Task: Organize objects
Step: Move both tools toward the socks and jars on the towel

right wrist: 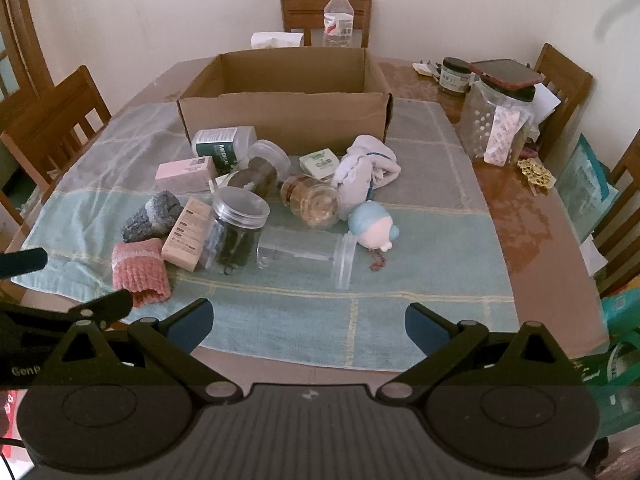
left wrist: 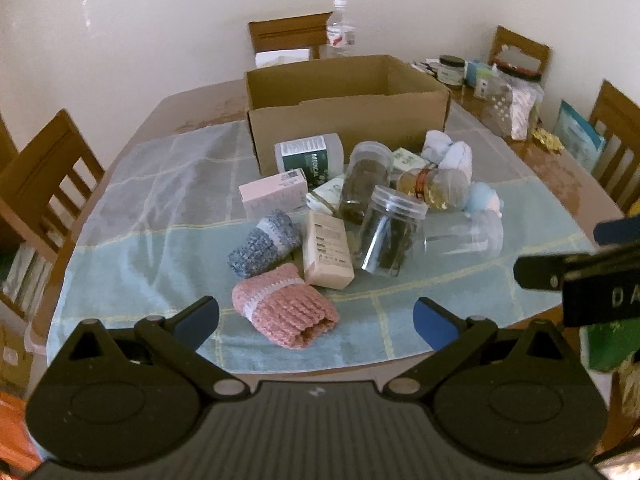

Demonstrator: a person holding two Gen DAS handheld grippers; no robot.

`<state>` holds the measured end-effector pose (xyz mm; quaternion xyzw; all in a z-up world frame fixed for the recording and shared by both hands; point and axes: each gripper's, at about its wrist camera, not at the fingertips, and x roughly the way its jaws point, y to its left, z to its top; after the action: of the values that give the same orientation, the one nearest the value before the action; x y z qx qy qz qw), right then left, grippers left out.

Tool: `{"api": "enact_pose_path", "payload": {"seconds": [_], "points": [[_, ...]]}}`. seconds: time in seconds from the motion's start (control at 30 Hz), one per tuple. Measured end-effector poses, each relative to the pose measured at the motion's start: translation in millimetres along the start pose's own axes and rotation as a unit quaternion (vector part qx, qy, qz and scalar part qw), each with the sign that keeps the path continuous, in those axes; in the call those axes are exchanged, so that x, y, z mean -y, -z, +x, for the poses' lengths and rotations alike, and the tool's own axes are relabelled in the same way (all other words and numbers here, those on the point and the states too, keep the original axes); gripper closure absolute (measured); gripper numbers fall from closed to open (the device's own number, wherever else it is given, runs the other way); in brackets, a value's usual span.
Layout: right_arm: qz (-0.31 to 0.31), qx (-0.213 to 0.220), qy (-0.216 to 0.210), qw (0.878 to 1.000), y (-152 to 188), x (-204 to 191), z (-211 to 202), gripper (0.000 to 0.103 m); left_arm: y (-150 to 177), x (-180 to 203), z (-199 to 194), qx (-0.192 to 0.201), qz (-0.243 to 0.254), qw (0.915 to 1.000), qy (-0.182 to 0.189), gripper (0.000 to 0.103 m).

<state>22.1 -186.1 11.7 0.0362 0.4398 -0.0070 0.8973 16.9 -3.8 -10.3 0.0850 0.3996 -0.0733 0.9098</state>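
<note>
An open cardboard box (left wrist: 352,124) (right wrist: 280,120) stands on a checked cloth at mid-table. In front of it lies a pile: a pink knit roll (left wrist: 280,312) (right wrist: 138,272), a grey knit roll (left wrist: 262,242) (right wrist: 154,216), a beige carton (left wrist: 326,256) (right wrist: 186,240), a pink carton (left wrist: 274,194), a green-labelled bottle (left wrist: 310,154), several clear jars (left wrist: 390,232) (right wrist: 236,228), white socks (right wrist: 366,170) and a blue-and-white toy (right wrist: 374,228). My left gripper (left wrist: 316,322) is open just before the pink roll. My right gripper (right wrist: 310,326) is open, empty, near the table's front edge.
A water bottle (right wrist: 338,18) and tissue stand behind the box. Jars, a phone and packets (right wrist: 500,120) crowd the back right corner. Wooden chairs (left wrist: 44,184) ring the table. The right gripper's fingers (left wrist: 560,276) show at the left view's right edge.
</note>
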Motion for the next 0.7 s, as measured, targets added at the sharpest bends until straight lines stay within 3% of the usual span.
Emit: {"api": "enact_pose_path", "payload": {"seconds": [0.13, 0.7], "points": [[0.006, 0.001, -0.005, 1.000, 2, -3, 6, 0.000, 5, -1, 5, 0.009, 0.032, 0.9994, 0.001, 0.000], [-0.011, -0.001, 0.002, 1.000, 20, -9, 43, 0.000, 19, -42, 47, -0.025, 0.061, 0.9974, 0.028, 0.000]]}}
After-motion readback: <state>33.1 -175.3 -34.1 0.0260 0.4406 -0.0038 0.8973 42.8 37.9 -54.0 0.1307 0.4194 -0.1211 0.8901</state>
